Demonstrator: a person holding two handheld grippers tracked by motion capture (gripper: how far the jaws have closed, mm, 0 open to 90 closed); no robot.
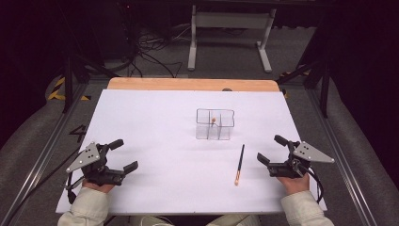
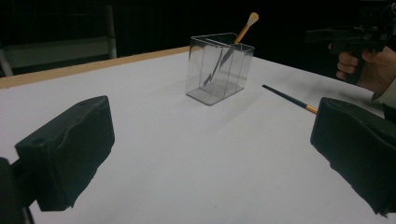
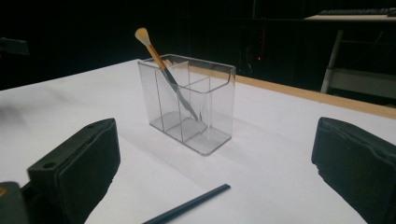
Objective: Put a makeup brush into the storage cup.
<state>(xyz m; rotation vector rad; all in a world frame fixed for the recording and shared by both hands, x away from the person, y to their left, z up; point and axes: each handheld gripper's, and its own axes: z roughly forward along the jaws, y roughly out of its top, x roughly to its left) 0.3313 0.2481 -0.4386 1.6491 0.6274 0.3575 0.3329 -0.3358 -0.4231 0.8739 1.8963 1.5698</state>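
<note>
A clear plastic holder with compartments stands on the white table, a little right of centre. One brush leans inside it, its tan bristle tip up. A second dark-handled brush lies flat on the table, right of and nearer than the holder; its handle also shows in the left gripper view, and its dark end in the right gripper view. My left gripper rests at the near left, open and empty. My right gripper sits at the near right, open and empty, just right of the lying brush.
The white sheet covers most of the wooden tabletop, whose far edge stays bare. Beyond it a grey floor holds cables and a white frame stand. Metal rails run along both sides.
</note>
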